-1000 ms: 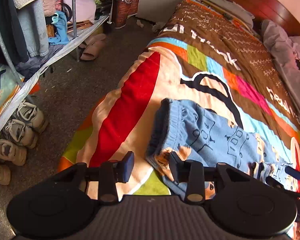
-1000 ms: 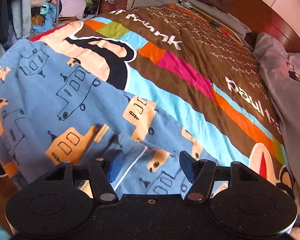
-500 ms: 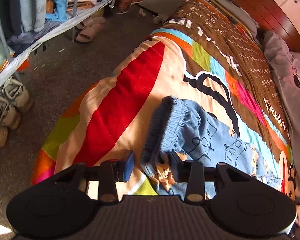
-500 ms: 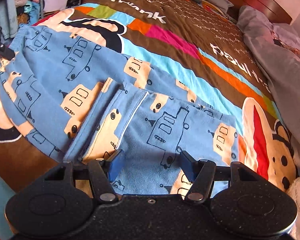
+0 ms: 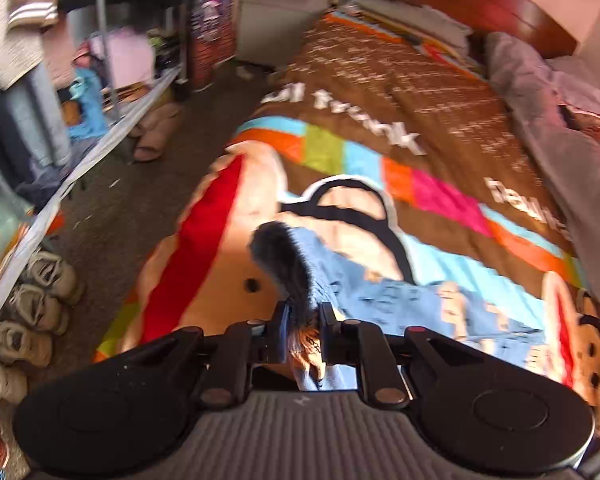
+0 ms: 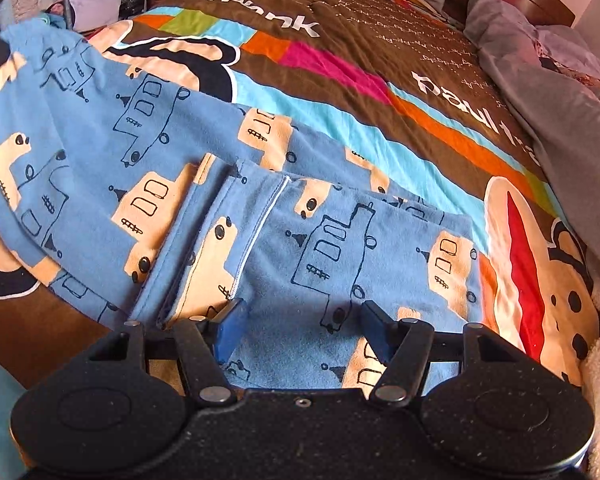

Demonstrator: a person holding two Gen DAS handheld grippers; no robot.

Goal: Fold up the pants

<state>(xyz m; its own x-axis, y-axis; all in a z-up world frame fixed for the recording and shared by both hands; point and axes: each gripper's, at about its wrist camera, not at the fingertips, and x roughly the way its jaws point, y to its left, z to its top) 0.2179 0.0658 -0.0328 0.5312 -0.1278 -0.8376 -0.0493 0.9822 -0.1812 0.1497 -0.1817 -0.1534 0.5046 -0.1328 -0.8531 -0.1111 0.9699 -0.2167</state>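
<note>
Left wrist view, left gripper (image 5: 303, 330) just closed, pinching waistband of blue cartoon-print fleece pants (image 5: 384, 300), lower centre, right gripper (image 6: 302, 330) fingers wide apart over pants, gripping nothing, patterned bedspread (image 6: 380, 52) beneath

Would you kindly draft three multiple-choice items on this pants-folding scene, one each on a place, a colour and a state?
1. Where do the pants lie?
A. on the floor
B. on the bedspread
C. on a clothes rack

2. What is the main colour of the pants?
A. blue
B. green
C. white

3. What state is the left gripper in?
A. wide open above the fabric
B. shut on nothing
C. shut on the waistband

Answers:
1. B: the pants spread across the colourful bedspread.
2. A: the fabric is blue with tan vehicle prints.
3. C: its fingers have just been closing and now pinch the bunched waistband, while the right gripper stands open over the legs.
</note>
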